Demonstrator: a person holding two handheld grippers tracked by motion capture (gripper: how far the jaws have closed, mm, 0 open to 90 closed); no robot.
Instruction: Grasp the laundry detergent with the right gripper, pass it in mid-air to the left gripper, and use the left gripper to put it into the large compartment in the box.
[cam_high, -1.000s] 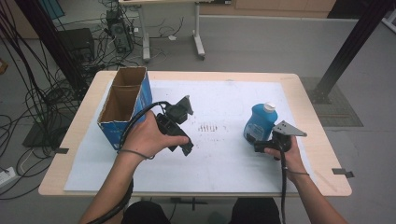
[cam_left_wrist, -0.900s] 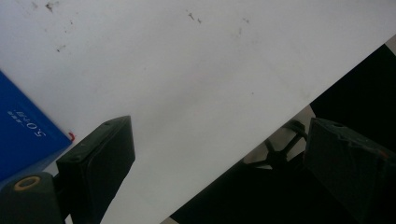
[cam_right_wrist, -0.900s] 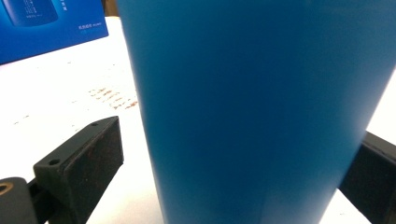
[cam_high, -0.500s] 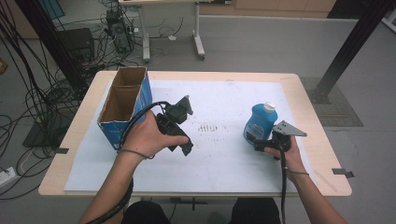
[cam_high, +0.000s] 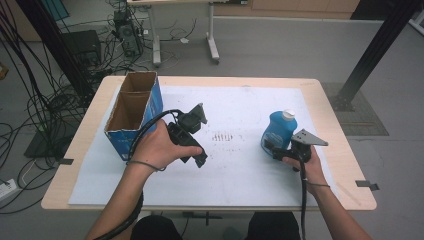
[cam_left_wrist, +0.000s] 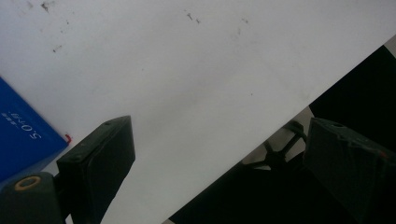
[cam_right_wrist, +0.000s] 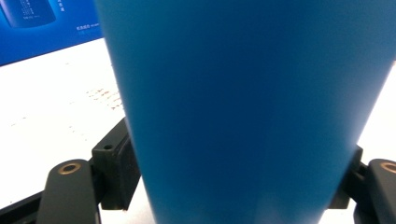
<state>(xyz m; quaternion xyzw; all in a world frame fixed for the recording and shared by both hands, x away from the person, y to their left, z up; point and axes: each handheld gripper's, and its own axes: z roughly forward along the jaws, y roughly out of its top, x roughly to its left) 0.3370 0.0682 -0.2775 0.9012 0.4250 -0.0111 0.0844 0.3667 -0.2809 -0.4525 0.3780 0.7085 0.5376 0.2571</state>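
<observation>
A blue plastic bottle (cam_high: 277, 131) with a white cap stands upright on the right half of the table. My right gripper (cam_high: 272, 149) is low at its near side. Its jaws have just been closing, and in the right gripper view both pads (cam_right_wrist: 116, 163) now lie against the sides of the bottle (cam_right_wrist: 243, 93). My left gripper (cam_high: 200, 160) is held above the table's middle left, tilted down toward the near edge. Its jaws stand apart in the left gripper view (cam_left_wrist: 219, 154), with just the white sheet between them.
An open cardboard box (cam_high: 132, 112) with blue sides stands at the table's left, close to my left hand. A white sheet (cam_high: 235, 105) covers most of the tabletop, with small brown marks (cam_high: 222, 136) at its middle. Cables and desk legs lie on the floor beyond.
</observation>
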